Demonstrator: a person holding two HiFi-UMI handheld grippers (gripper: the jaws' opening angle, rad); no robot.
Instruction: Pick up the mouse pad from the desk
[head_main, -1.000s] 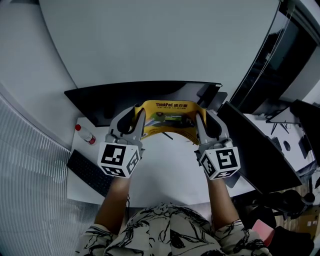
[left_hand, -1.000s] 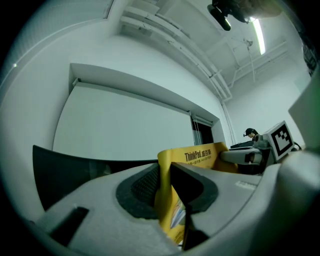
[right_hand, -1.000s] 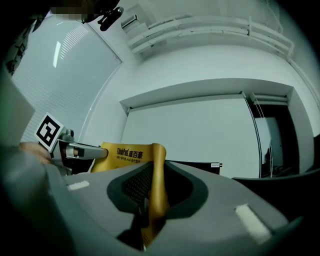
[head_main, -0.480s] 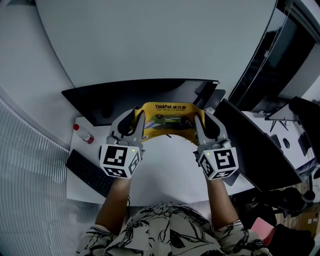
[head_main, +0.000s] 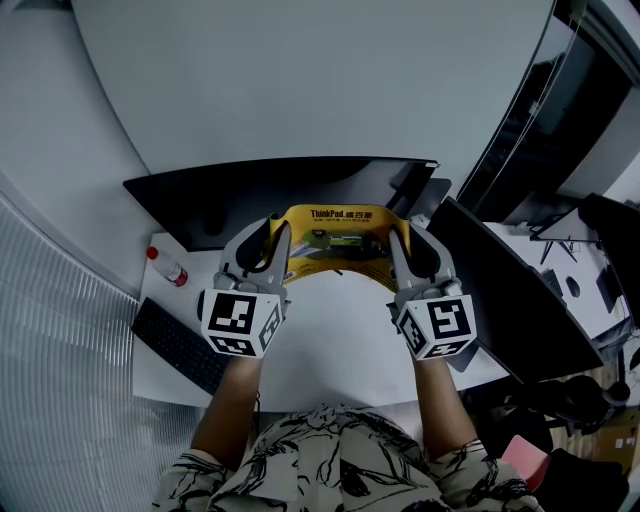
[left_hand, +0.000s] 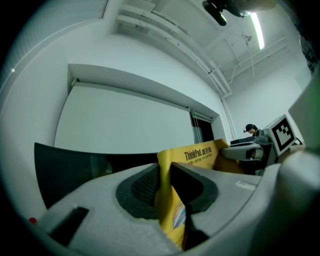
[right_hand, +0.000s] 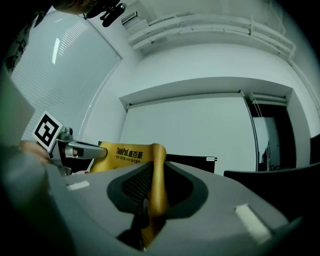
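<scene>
The yellow mouse pad (head_main: 340, 243) with dark print hangs in the air above the white desk (head_main: 330, 340), bowed between my two grippers. My left gripper (head_main: 284, 236) is shut on its left edge, and the left gripper view shows the yellow mouse pad (left_hand: 170, 200) pinched between the dark pads. My right gripper (head_main: 396, 238) is shut on the right edge; in the right gripper view the mouse pad (right_hand: 157, 175) stands clamped upright between the jaws. Both grippers point level toward the monitor.
A wide dark monitor (head_main: 260, 190) stands just behind the pad. A keyboard (head_main: 180, 345) lies at the desk's left front, with a small red-capped bottle (head_main: 170, 267) behind it. A second dark screen (head_main: 510, 300) leans at the right. A wall lies beyond.
None beyond a slight shift of the head view; both grippers and the mouse pad stay where they were.
</scene>
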